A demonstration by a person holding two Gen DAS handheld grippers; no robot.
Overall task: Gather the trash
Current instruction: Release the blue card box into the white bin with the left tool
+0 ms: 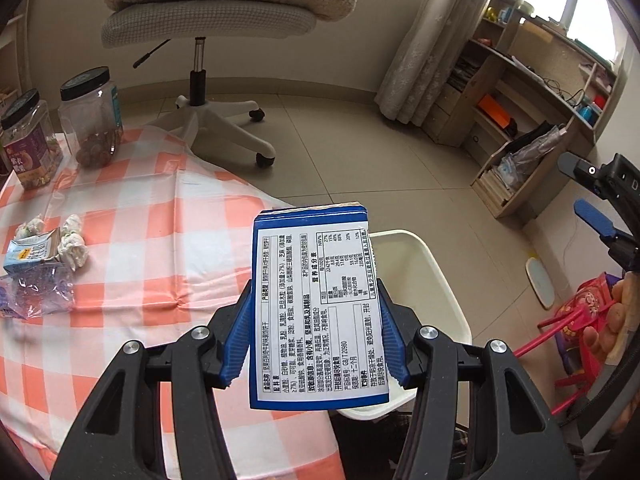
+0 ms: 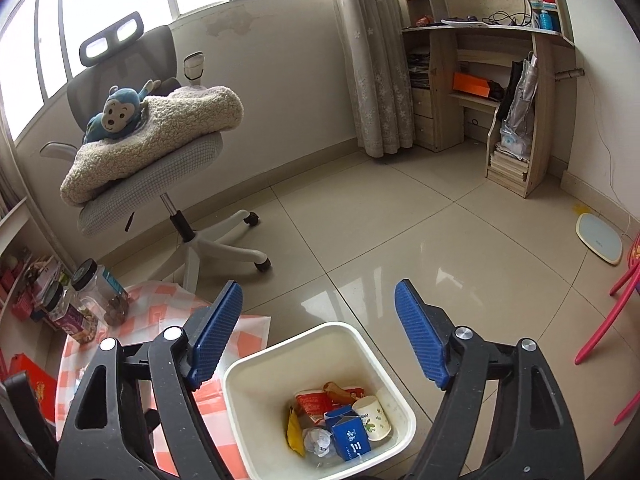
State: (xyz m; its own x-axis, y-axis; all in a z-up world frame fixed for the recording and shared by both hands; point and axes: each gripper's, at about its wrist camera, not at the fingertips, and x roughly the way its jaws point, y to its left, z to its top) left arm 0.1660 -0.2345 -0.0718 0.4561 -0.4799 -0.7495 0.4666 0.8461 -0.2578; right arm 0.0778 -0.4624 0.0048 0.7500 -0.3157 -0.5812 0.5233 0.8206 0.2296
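Holding a blue box [image 1: 316, 308] beside the bin [image 2: 244, 384], the left gripper [image 1: 316, 344] clamps it; the right gripper [image 2: 316, 336] gapes empty above the bin, and a carton [image 1: 32, 256] waits on the table [image 1: 160, 216] beside it.

A box [image 1: 316, 312] stands between the left fingers [image 1: 240, 340], and beyond it is the bin [image 1: 436, 280] at the table [image 1: 160, 248] edge. Left of those fingers, a carton [image 1: 32, 254] and wads [image 1: 74, 246] lie on the table, two jars [image 1: 92, 116] farther off. Between and below the right fingers [image 2: 216, 328], the bin holds a cup [image 2: 374, 416], a carton and wrappers [image 2: 316, 400].
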